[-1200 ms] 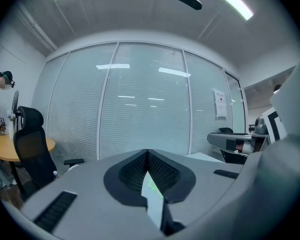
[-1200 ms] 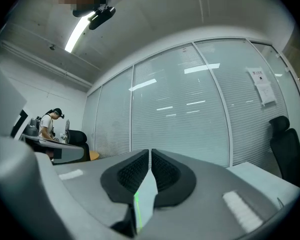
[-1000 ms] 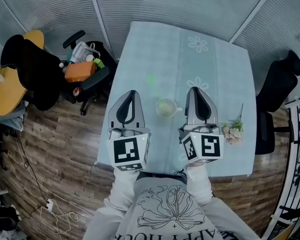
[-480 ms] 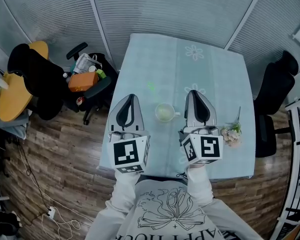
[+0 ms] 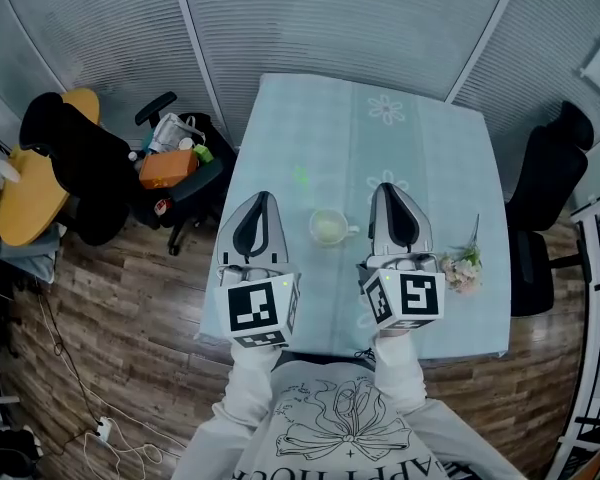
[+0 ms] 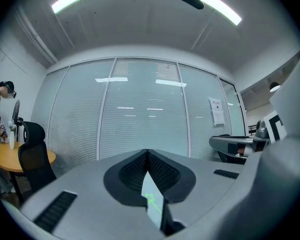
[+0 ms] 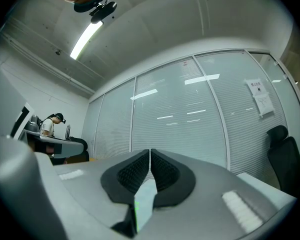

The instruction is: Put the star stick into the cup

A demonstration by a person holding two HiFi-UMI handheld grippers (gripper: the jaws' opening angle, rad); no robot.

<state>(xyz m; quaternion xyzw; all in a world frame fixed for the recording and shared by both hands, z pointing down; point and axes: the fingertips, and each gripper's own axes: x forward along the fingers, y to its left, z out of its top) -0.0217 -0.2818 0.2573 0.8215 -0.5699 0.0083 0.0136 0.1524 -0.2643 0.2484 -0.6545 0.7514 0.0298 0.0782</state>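
Observation:
The green star stick [image 5: 302, 179] lies flat on the pale blue tablecloth [image 5: 430, 148], a little beyond the cup. The small light cup [image 5: 330, 227] stands between my two grippers, handle to the right. My left gripper [image 5: 261, 196] is to its left with jaws pressed together and empty. My right gripper [image 5: 389, 187] is just right of the cup, also shut on nothing. In the left gripper view the star stick [image 6: 151, 200] shows small through the slit below the shut left gripper [image 6: 147, 151]. The right gripper [image 7: 150, 150] points level at the glass wall.
A pink flower sprig [image 5: 463, 265] lies near the table's right front corner. Office chairs with an orange bag [image 5: 167, 168] stand left of the table, and a black chair [image 5: 552, 173] stands to its right. A round yellow table [image 5: 25, 183] is at far left. Blinded glass walls stand behind.
The head view has shifted a little, so the table sits slightly lower in frame. Both grippers stay shut beside the cup; the star stick has not moved.

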